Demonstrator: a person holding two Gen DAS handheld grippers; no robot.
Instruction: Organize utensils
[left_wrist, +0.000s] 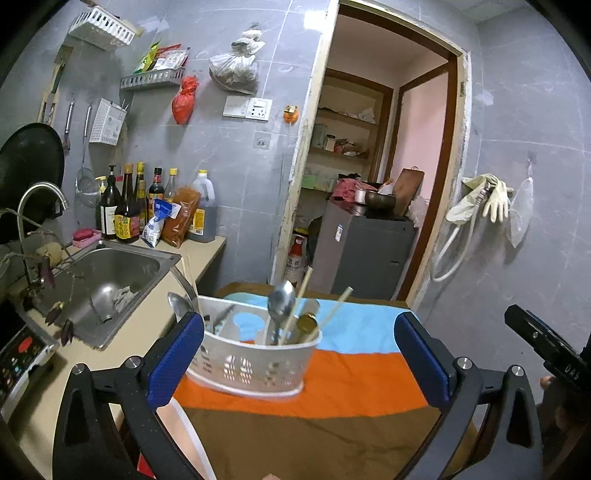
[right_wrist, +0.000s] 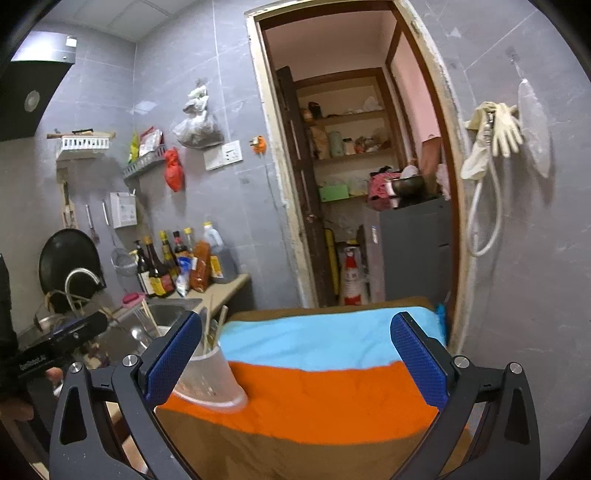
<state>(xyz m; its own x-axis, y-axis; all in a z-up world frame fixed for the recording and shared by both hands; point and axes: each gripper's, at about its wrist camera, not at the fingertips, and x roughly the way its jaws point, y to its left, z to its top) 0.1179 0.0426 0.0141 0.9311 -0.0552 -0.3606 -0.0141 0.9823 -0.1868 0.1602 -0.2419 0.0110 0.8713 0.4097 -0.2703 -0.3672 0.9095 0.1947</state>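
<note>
Both grippers, left gripper (left_wrist: 299, 354) and right gripper (right_wrist: 295, 354), hang wide apart and carry nothing.
The white utensil caddy (left_wrist: 255, 363) on the striped cloth (left_wrist: 354, 384) already contains spoon (left_wrist: 281, 301) and chopsticks (left_wrist: 334, 306); the task looks nearly finished.

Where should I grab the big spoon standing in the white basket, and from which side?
Probably by its neck, just below the bowl of the spoon, coming down from above. It stands nearly upright, bowl up, with its handle sunk inside the basket and chopsticks leaning close on its right. The open left gripper would close across the thin stem.
</note>
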